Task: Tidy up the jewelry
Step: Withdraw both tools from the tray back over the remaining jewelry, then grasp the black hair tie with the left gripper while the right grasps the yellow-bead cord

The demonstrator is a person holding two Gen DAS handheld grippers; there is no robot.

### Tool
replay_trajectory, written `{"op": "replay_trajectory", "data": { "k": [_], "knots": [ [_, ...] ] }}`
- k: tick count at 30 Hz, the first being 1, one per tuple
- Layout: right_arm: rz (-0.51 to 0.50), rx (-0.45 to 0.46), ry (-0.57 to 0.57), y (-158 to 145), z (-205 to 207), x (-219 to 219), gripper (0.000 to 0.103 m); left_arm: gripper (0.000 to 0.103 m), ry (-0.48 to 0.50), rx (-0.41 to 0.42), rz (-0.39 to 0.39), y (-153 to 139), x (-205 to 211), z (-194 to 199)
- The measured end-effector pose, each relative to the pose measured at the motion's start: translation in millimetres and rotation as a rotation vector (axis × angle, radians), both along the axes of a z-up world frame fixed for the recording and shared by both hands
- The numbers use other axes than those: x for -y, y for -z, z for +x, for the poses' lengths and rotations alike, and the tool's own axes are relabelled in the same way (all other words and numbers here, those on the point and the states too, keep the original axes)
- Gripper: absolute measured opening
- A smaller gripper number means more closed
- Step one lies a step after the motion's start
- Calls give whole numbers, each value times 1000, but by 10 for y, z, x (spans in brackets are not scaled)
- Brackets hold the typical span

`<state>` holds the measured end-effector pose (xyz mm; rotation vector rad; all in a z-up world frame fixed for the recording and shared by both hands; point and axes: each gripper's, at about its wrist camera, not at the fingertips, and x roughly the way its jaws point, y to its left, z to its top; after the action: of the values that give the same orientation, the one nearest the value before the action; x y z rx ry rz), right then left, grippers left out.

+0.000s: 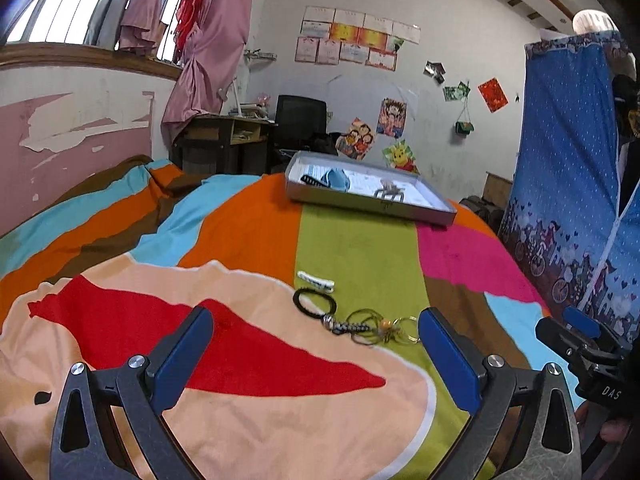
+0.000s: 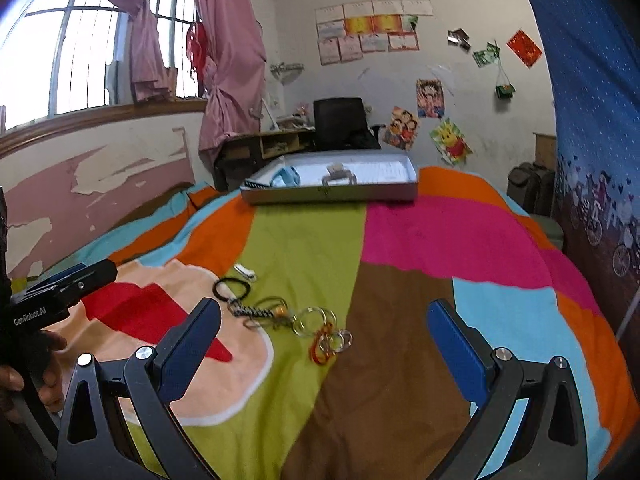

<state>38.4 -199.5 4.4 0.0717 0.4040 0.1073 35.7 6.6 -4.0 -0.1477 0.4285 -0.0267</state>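
Observation:
On the colourful bedspread lie a white hair clip point(image 1: 316, 280) point(image 2: 245, 271), a black hair tie point(image 1: 314, 302) point(image 2: 231, 289), a braided keychain with metal rings point(image 1: 362, 326) point(image 2: 276, 316) and a red-and-silver ring cluster point(image 2: 330, 345). A grey tray point(image 1: 436, 212) point(image 2: 412, 184) at the far side holds a blue item point(image 1: 334, 180), a black comb and a claw clip point(image 1: 390, 192). My left gripper point(image 1: 316, 344) is open just short of the pieces. My right gripper point(image 2: 324, 340) is open, with the ring cluster between its fingers' line of sight.
The bedspread point(image 2: 400, 280) covers the whole bed. A blue fabric wardrobe point(image 1: 568, 168) stands at the right. A desk and black chair point(image 2: 340, 124) sit beyond the bed under the pink curtain. Each gripper shows at the edge of the other's view.

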Motion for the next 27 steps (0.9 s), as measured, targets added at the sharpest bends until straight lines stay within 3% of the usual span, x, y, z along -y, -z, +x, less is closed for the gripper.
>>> {"op": "replay_trajectory", "data": {
  "k": [16,27],
  "knots": [
    [10,-98,-18,332,198,-131,102,103,-2,-56,1,172,-85,227],
    [48,-126,-81,420,601,-231,101,103,42,-114,-14,267,-247,702]
  ]
}}
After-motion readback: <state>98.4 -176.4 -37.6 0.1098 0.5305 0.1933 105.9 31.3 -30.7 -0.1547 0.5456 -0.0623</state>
